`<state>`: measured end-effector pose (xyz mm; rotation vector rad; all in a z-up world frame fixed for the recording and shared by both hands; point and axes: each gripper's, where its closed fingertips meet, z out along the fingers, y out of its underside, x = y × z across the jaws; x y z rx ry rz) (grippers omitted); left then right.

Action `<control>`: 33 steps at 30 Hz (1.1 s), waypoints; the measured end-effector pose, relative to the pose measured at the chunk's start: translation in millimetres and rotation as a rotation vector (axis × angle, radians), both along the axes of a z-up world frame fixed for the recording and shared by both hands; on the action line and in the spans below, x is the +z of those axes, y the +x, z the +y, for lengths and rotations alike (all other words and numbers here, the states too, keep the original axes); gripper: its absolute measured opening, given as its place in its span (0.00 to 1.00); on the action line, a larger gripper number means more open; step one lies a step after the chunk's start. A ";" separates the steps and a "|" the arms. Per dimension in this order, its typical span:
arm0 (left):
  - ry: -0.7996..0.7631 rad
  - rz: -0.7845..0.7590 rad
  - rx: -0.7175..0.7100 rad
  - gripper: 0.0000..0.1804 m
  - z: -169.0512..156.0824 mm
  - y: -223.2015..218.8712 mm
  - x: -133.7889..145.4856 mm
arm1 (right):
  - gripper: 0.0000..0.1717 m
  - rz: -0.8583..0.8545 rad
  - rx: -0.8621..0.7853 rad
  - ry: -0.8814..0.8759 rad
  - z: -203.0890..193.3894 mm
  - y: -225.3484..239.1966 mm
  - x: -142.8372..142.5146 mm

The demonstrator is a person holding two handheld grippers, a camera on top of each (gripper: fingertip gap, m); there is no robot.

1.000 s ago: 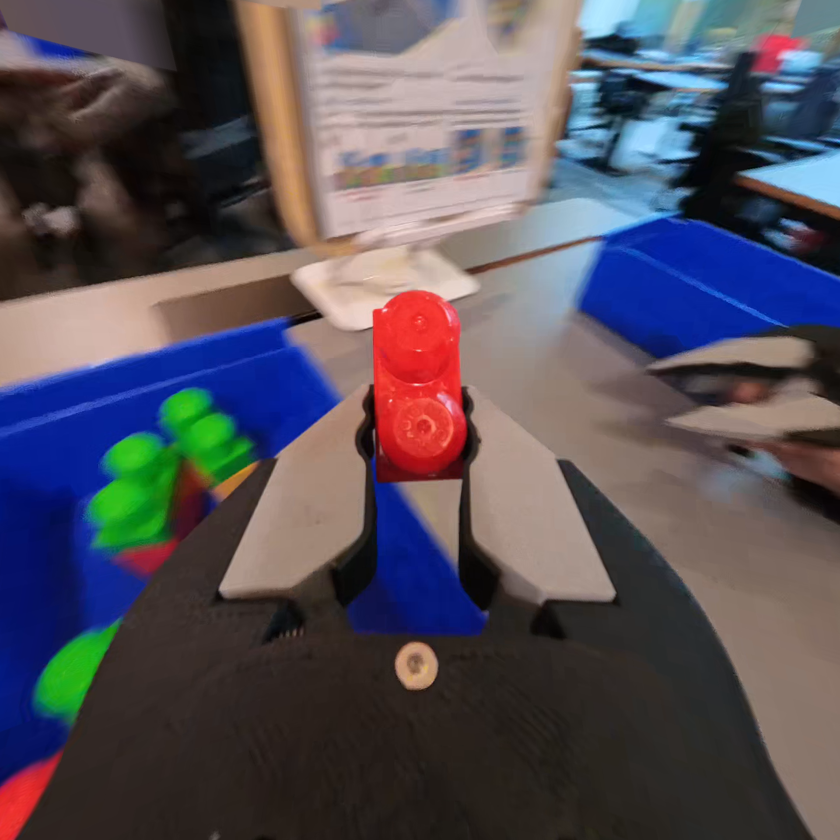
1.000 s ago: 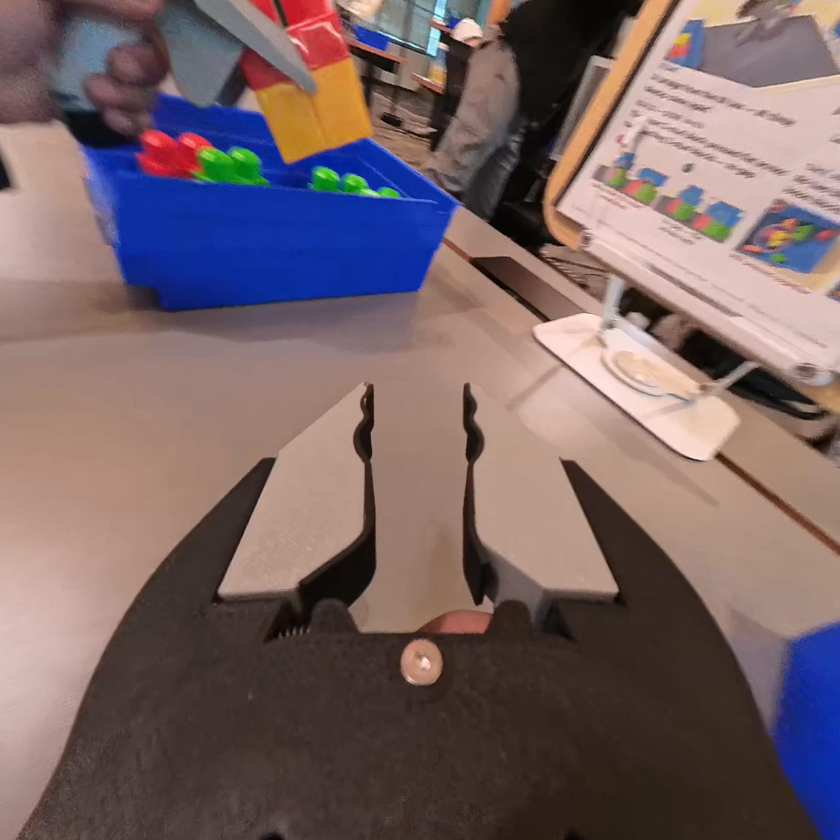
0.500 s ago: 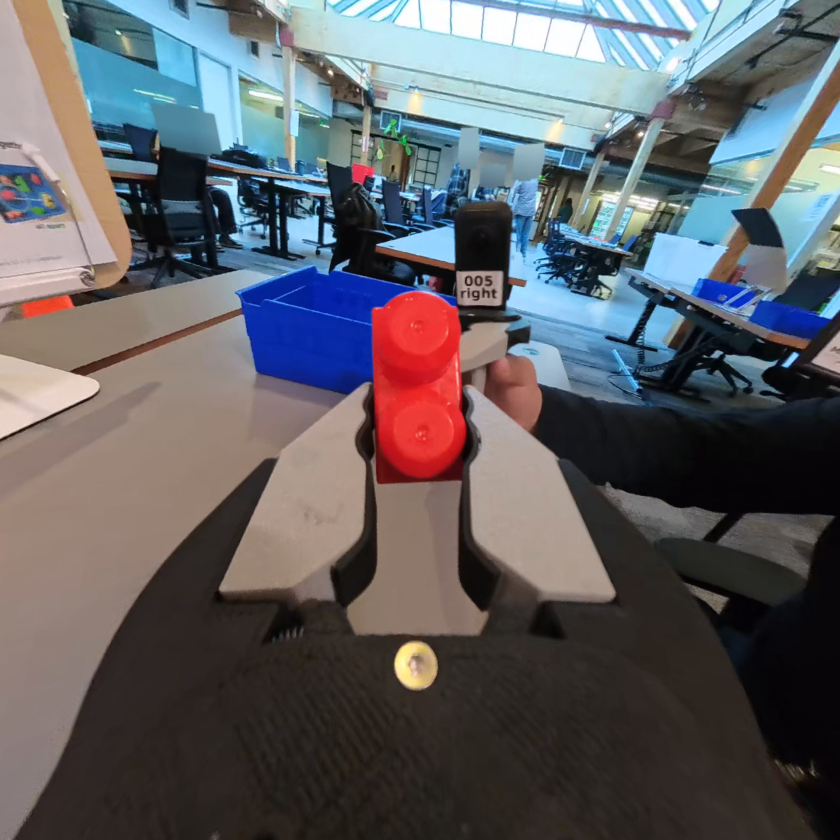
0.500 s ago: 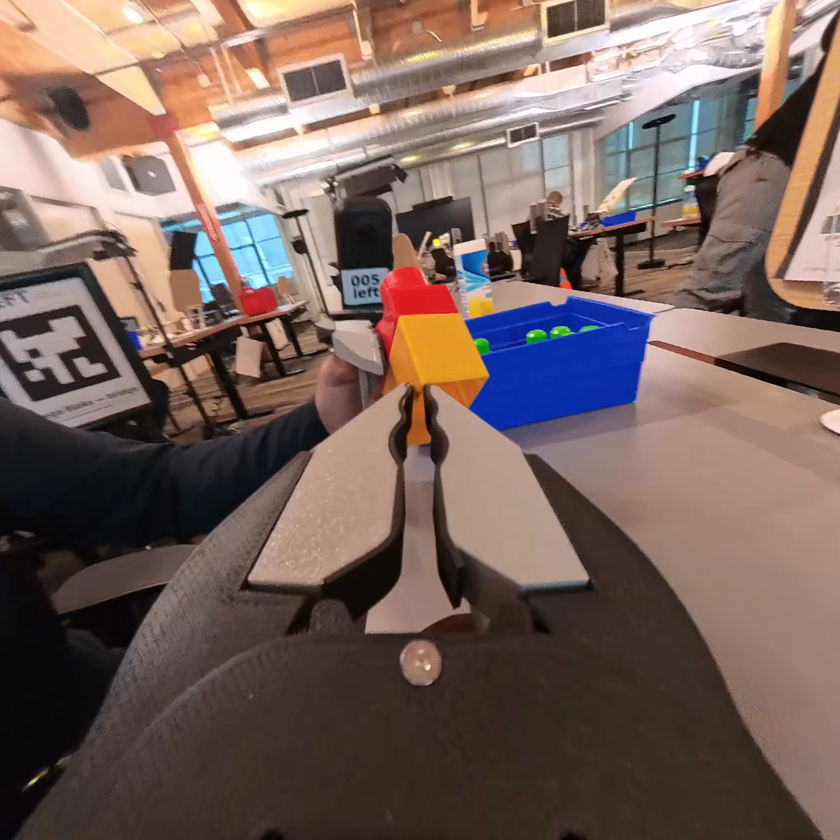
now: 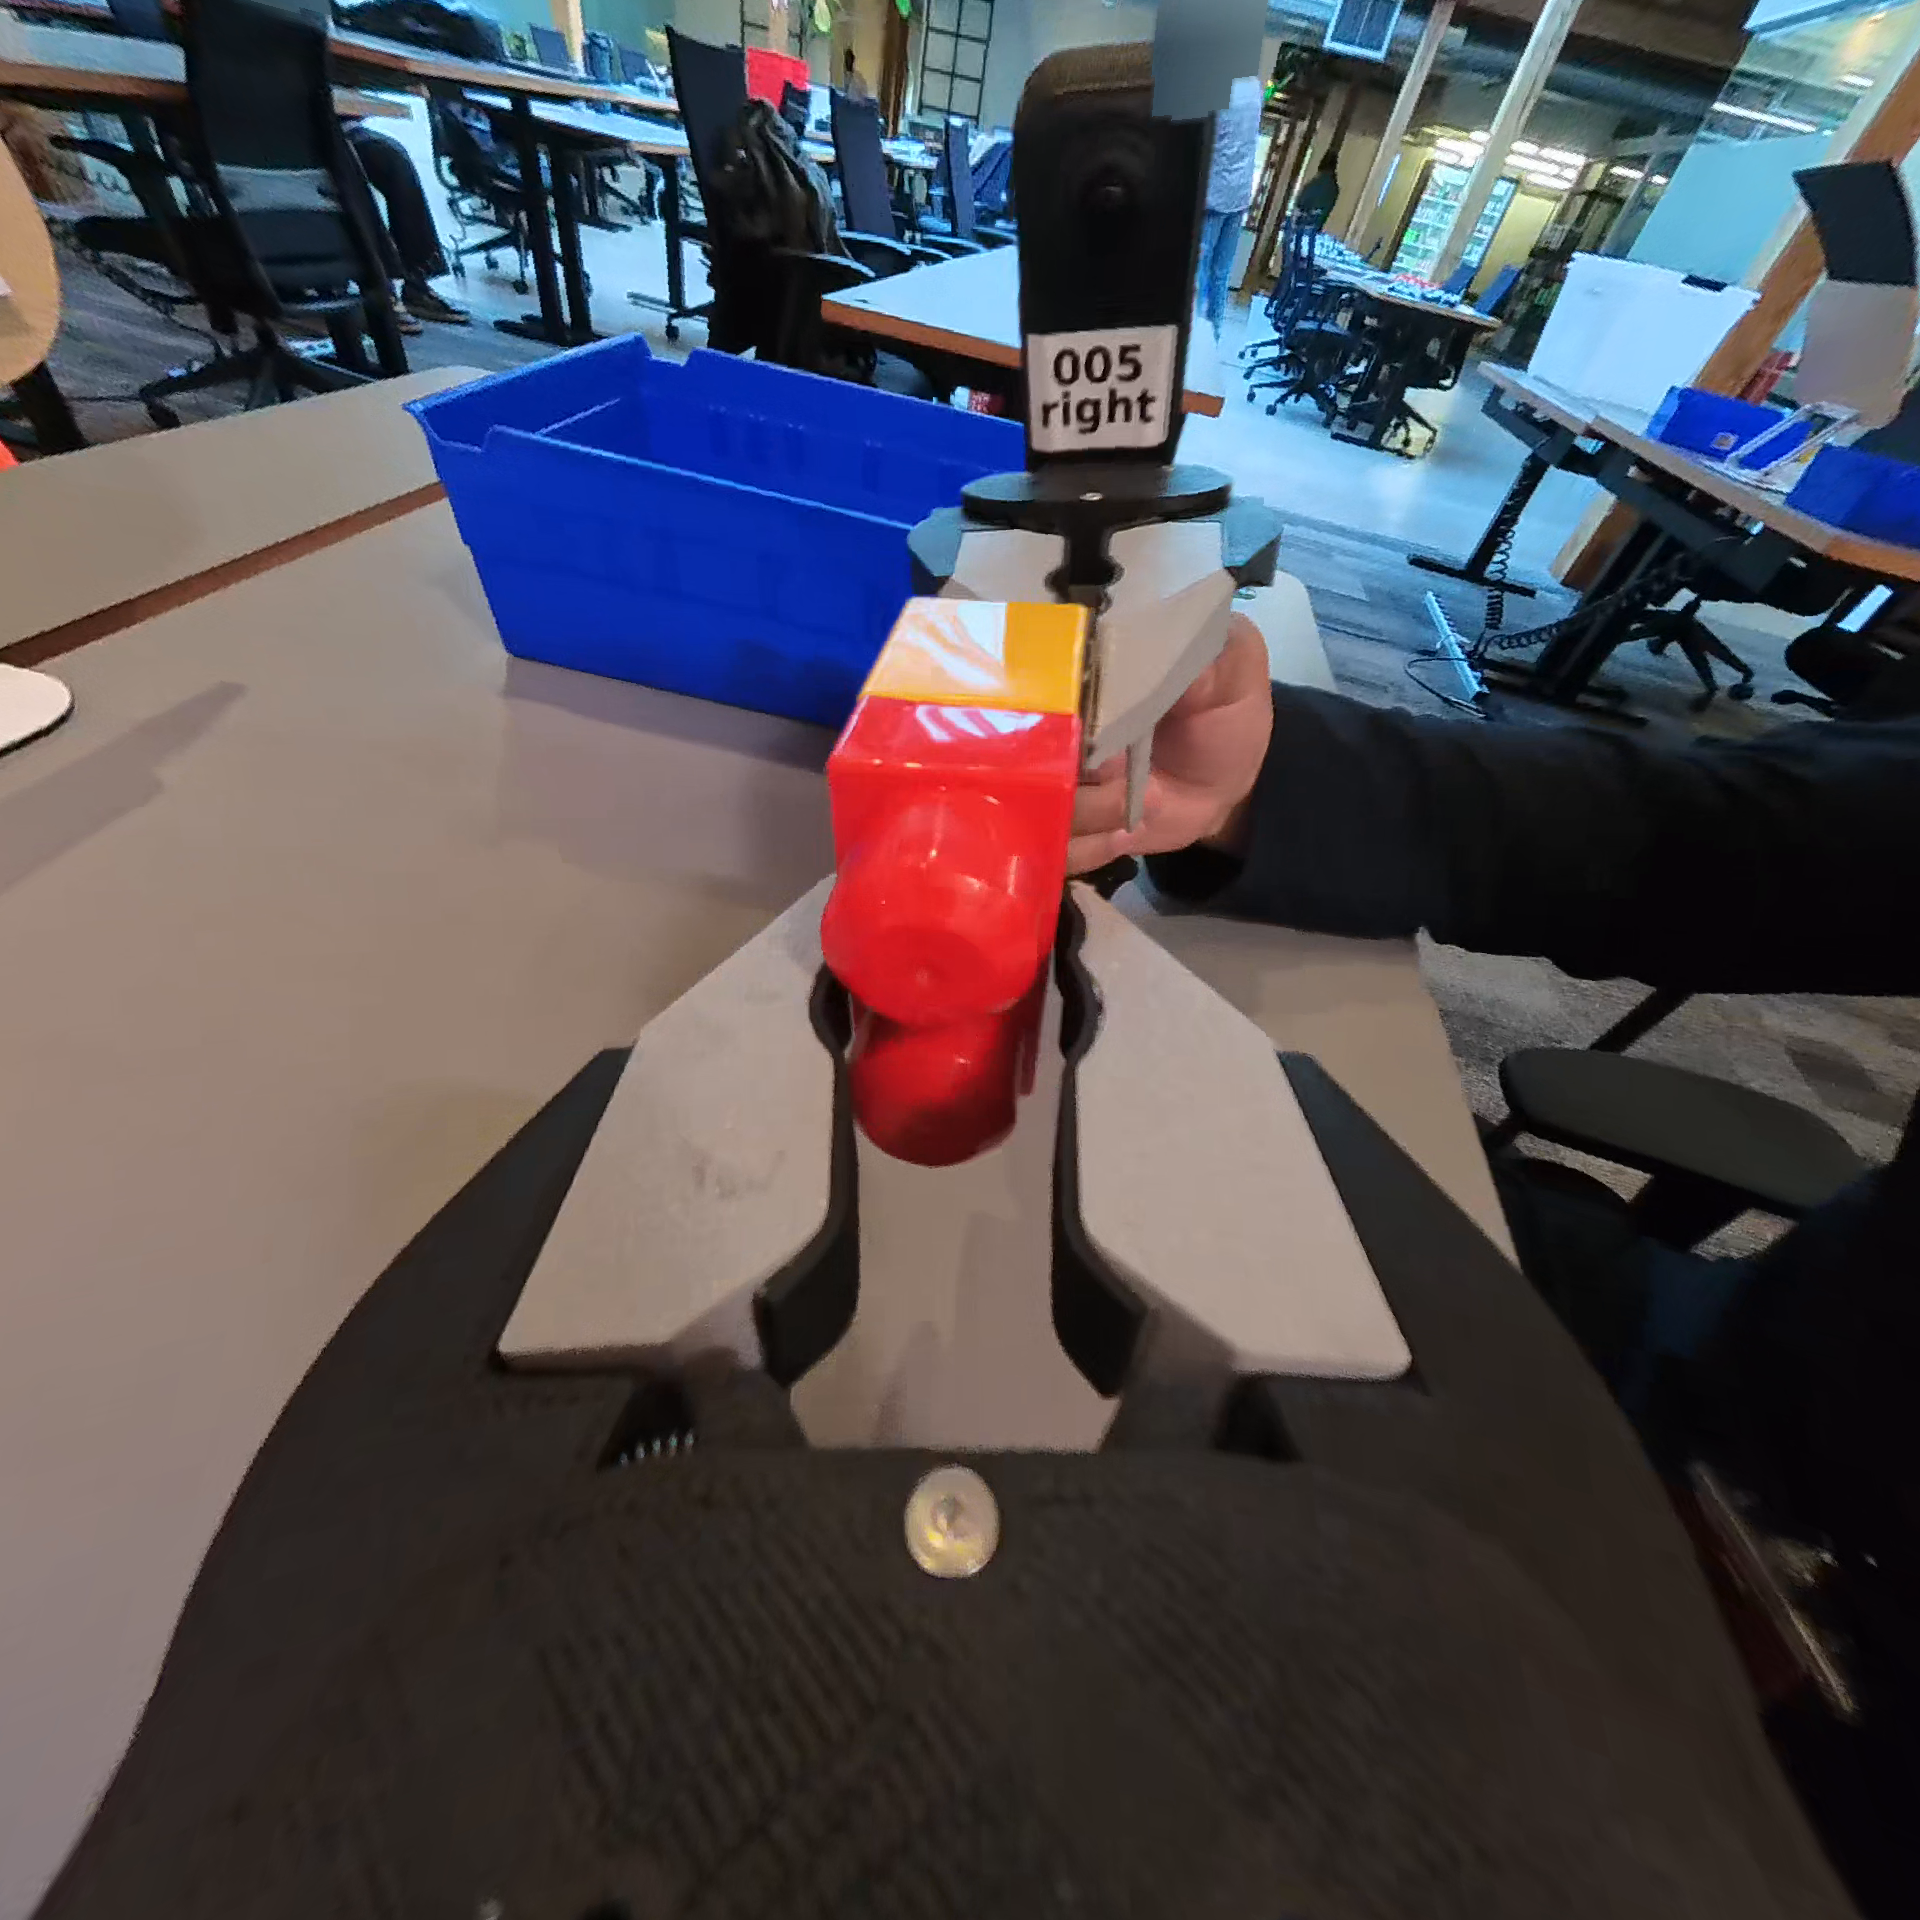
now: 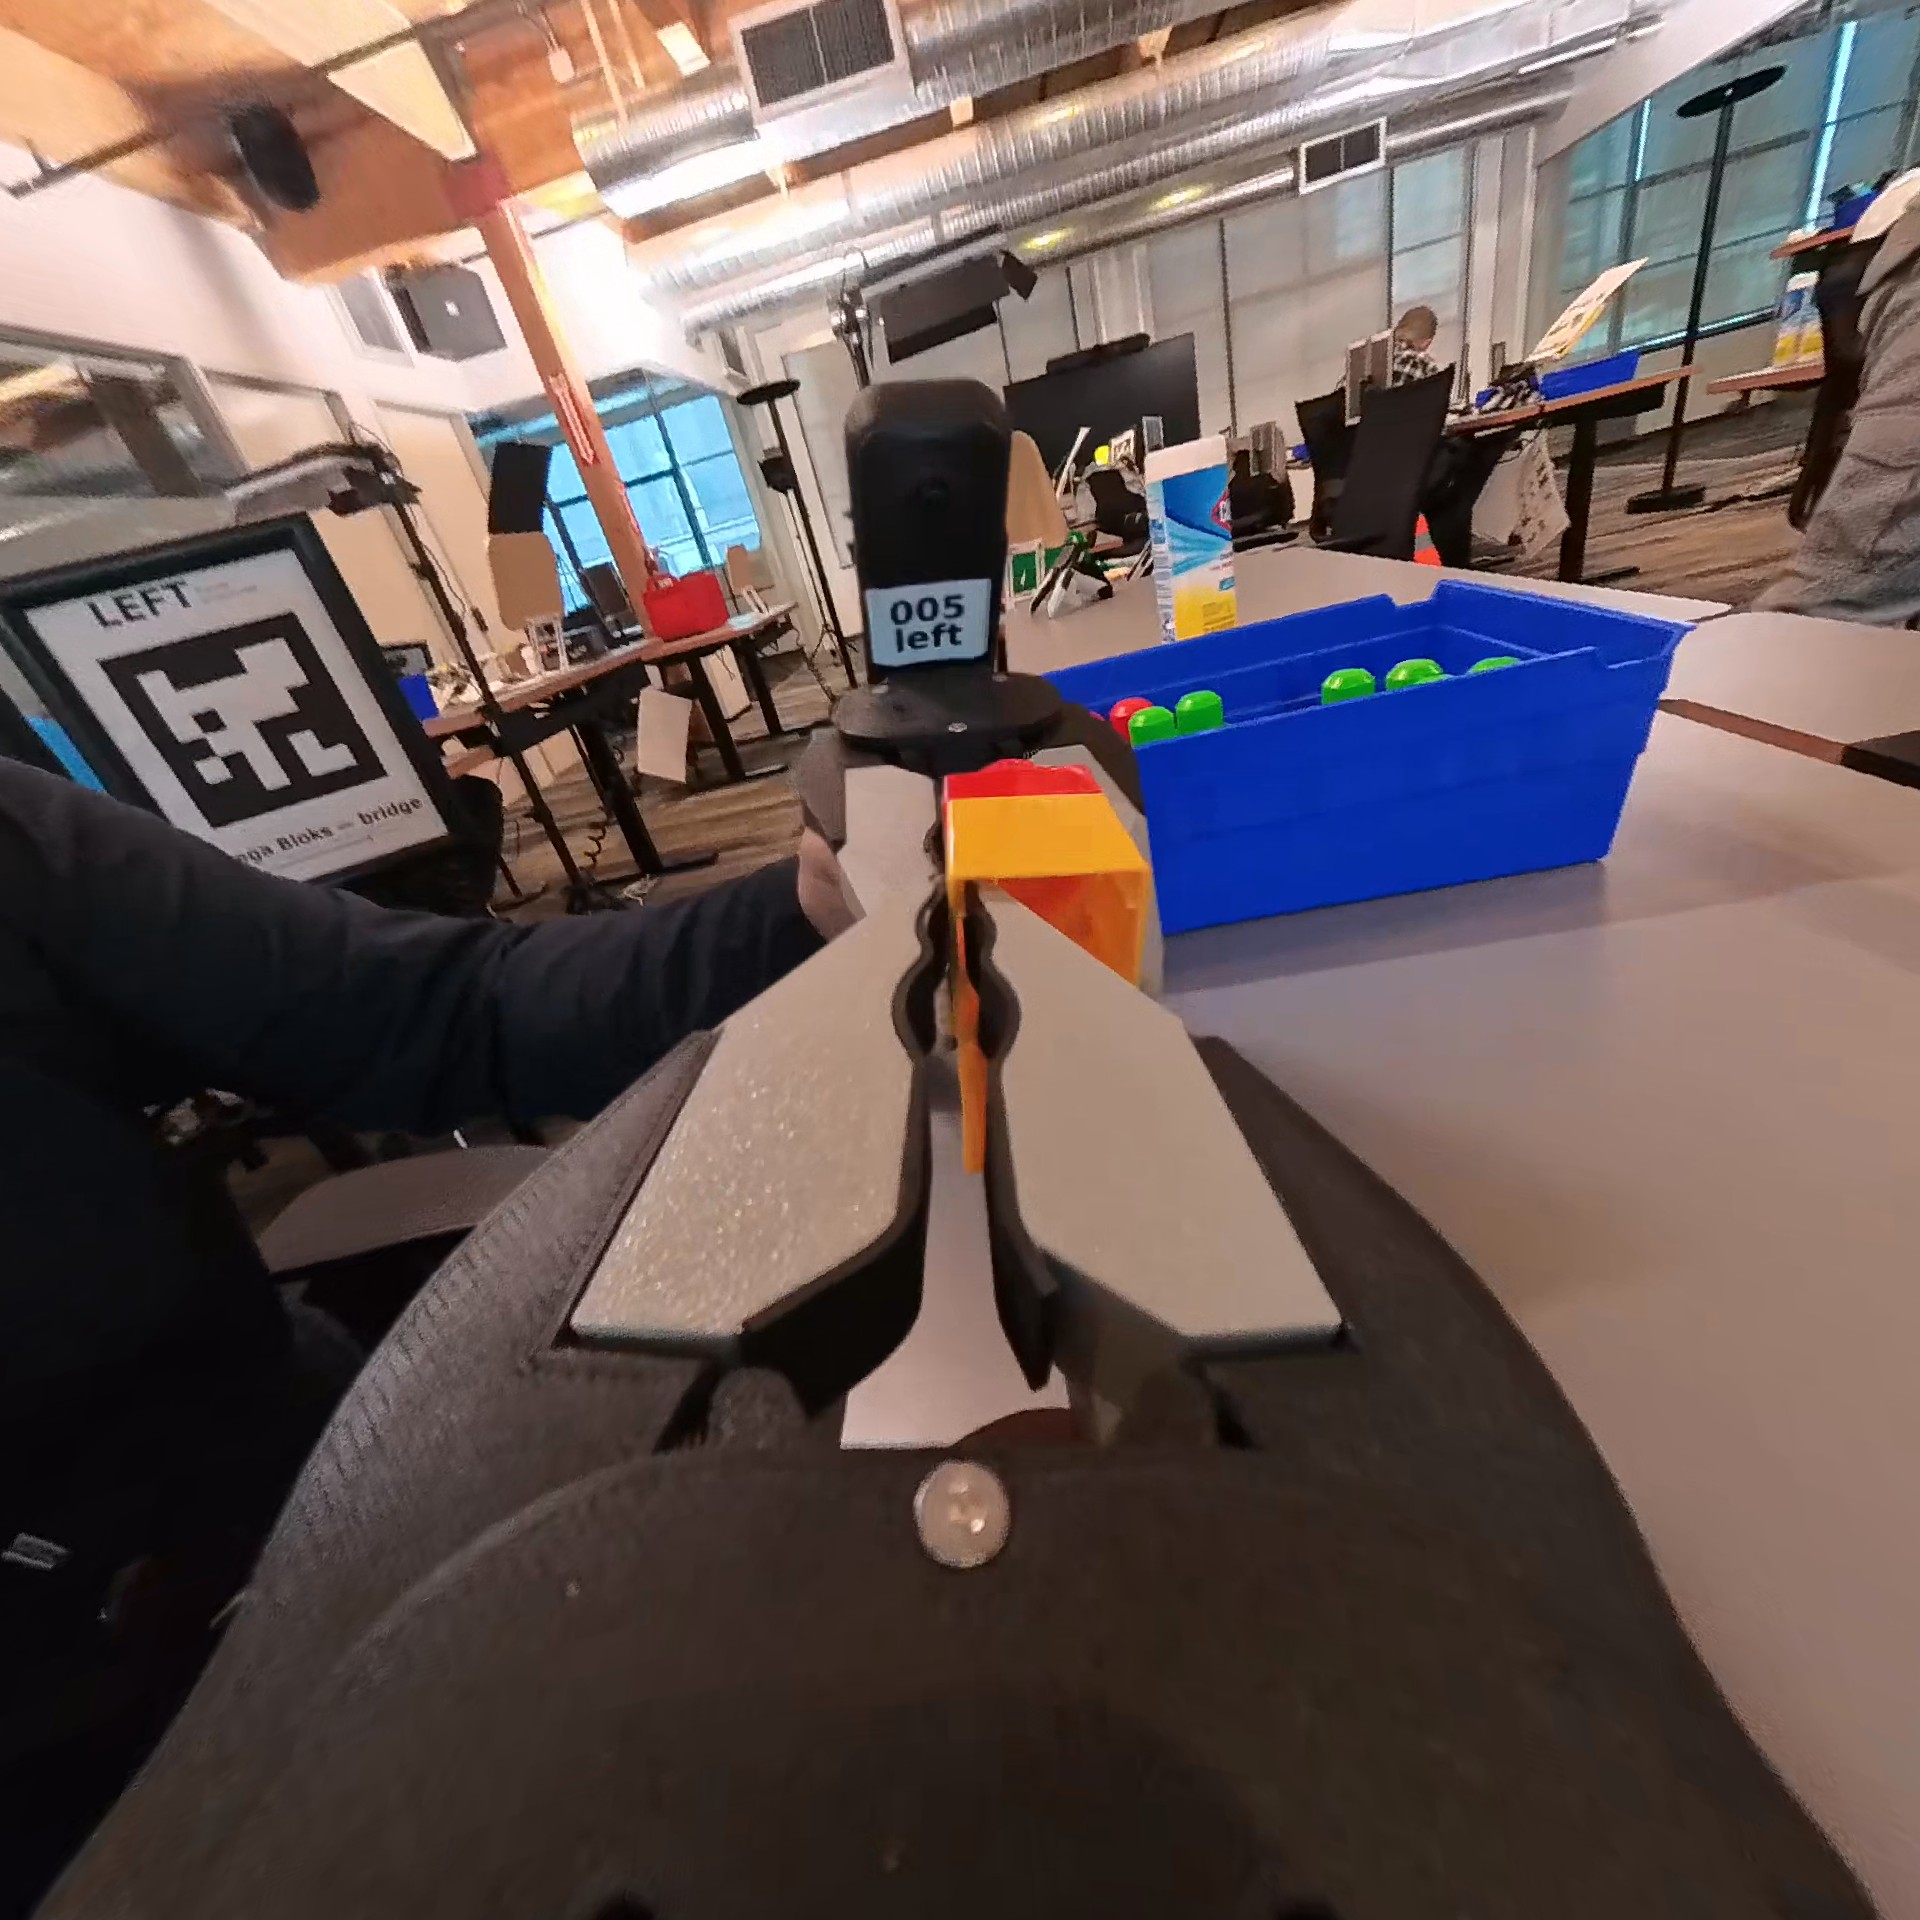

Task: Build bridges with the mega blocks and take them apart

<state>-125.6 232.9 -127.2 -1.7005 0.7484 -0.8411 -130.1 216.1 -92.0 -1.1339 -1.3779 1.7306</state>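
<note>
My left gripper point(image 5: 945, 935) is shut on a red block point(image 5: 951, 831), whose studs point back at the camera. A yellow block point(image 5: 977, 655) is stuck on the red block's far end. My right gripper point(image 6: 961, 935) faces the left one and is shut on the thin side wall of the yellow block point(image 6: 1029, 831), with the red block point(image 6: 1013, 777) just behind it. Each gripper shows in the other's view: the right gripper point(image 5: 1117, 665) and the left gripper point(image 6: 894, 831). The pair of blocks is held in the air above the grey table point(image 6: 1558, 1039).
A blue bin point(image 6: 1382, 790) holding green blocks point(image 6: 1174, 717) and a red one stands on the table behind the blocks. A second blue bin point(image 5: 675, 540) stands on the table in the left wrist view. A framed sign point(image 6: 229, 707) and office chairs stand off the table's edge. The tips of both grippers are at nearly the same place.
My right gripper went from open and empty to shut on the yellow block's wall. Both grippers swung round to face each other, and the left carried the red and yellow blocks away from the bin.
</note>
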 end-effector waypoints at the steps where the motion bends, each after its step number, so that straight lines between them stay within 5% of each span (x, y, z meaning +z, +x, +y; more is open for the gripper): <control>1: -0.010 0.000 -0.011 0.20 -0.9 0.4 -1.7 | 0.00 -0.008 0.006 0.006 -0.8 0.6 -1.8; 11: 0.034 -0.061 -0.060 0.19 -11.7 -1.1 10.6 | 0.00 -0.051 0.066 0.032 -9.2 4.5 -9.6; 19: 0.103 0.174 -0.045 0.18 -14.6 1.2 -10.2 | 0.01 -0.120 0.153 -0.046 -16.2 6.3 -17.8; 25: 0.237 0.404 0.082 0.19 -3.1 -8.8 -21.4 | 0.12 -0.196 0.188 -0.182 -12.8 4.4 -24.4; 33: 0.320 0.604 0.141 0.18 3.5 -11.1 -36.3 | 0.04 -0.313 0.114 -0.233 -3.5 -6.6 -46.3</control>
